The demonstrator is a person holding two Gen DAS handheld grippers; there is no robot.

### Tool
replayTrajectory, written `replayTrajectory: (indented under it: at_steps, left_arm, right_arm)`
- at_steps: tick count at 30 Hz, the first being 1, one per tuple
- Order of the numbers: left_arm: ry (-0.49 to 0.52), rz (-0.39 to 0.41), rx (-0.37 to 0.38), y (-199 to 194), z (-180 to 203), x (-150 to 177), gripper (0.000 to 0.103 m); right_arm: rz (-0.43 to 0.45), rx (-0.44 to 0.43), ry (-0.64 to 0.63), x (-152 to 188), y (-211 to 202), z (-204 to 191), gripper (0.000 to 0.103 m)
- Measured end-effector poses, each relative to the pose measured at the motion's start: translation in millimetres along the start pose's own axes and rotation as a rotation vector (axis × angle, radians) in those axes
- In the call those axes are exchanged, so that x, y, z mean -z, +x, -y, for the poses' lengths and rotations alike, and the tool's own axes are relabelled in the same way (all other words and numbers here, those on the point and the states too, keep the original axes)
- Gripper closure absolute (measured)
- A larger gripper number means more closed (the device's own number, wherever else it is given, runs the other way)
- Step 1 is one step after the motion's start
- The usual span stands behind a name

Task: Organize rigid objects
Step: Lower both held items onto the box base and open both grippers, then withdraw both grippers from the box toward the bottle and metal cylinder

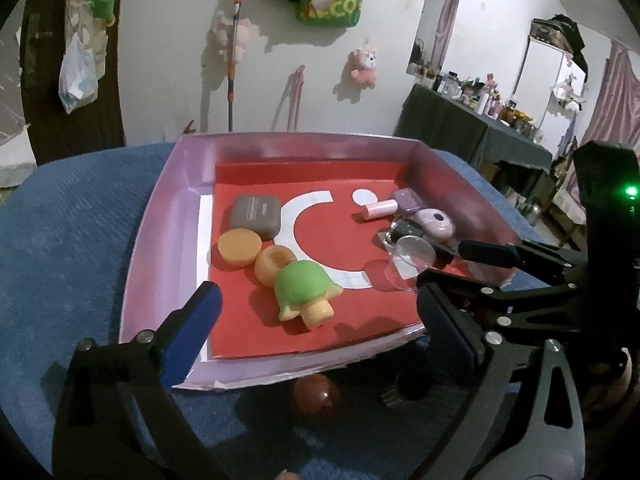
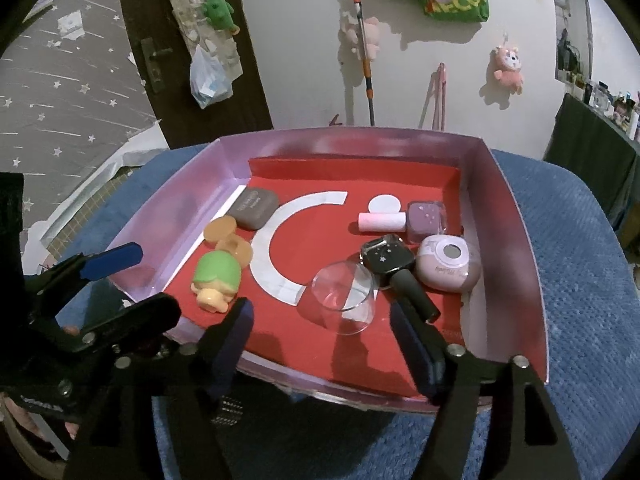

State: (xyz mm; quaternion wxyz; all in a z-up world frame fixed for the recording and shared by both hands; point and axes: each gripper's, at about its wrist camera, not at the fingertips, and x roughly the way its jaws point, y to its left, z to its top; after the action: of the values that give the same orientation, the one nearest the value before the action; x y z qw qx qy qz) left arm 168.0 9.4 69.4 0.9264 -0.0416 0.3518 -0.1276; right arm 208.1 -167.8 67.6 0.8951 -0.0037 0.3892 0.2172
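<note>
Clear glass cup | lying (tipped) ahead of open right jaws

I saw a shallow cardboard tray with faintly sheened lilac walls and a matt red paper floor. The blue cloth under it looked nubby and rough. The glass cup was clear and glossy, the green turtle toy smooth plastic, the grey case matt.

Green-shelled turtle toy, red-lined tray, seemingly star-speckled black mirror.
</note>
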Motion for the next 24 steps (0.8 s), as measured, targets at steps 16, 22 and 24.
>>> replayTrajectory:
  at_steps: [16,22,24]
  left_arm:
    - [0.013,0.066,-0.034,-32,5,12,0.000]
    - [0.022,0.105,-0.039,-41,6,23,0.000]
    - [-0.004,0.111,-0.025,-41,3,27,0.000]
  right_arm:
    - [0.074,-0.012,0.016,7,-33,-6,0.000]
    - [0.113,-0.026,0.034,13,-50,-9,0.000]
    - [0.126,-0.031,0.038,17,-55,-10,0.000]
